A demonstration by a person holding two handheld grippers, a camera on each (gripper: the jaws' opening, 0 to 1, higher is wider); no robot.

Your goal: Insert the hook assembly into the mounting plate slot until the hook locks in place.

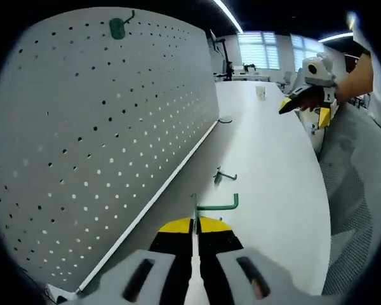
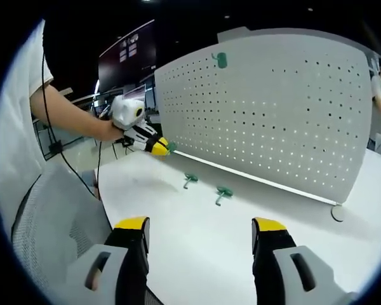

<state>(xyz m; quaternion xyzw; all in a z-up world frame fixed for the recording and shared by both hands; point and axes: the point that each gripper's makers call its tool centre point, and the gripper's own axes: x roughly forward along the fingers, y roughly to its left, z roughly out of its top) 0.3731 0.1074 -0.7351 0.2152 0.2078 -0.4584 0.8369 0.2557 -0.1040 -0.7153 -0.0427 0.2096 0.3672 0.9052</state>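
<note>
A white pegboard [image 1: 101, 127] stands upright along the table, with one green hook [image 1: 117, 27] mounted near its top. My left gripper [image 1: 195, 230] is shut on a green hook assembly [image 1: 217, 206] that sticks out past its yellow tips, low beside the board's bottom rail. In the right gripper view the same gripper [image 2: 157, 147] shows at the pegboard's [image 2: 273, 108] left end with the green piece [image 2: 171, 147] at its tip, and the mounted hook [image 2: 220, 60] is high up. My right gripper [image 2: 200, 232] is open over the table with nothing in it.
One loose green hook [image 1: 223, 177] lies on the white table [image 1: 273, 165]; two loose hooks [image 2: 190, 180] [image 2: 223, 192] lie in front of the board. A dark ring hook [image 2: 337, 213] sits at the board's right foot. A mesh chair [image 2: 57, 222] stands at the left.
</note>
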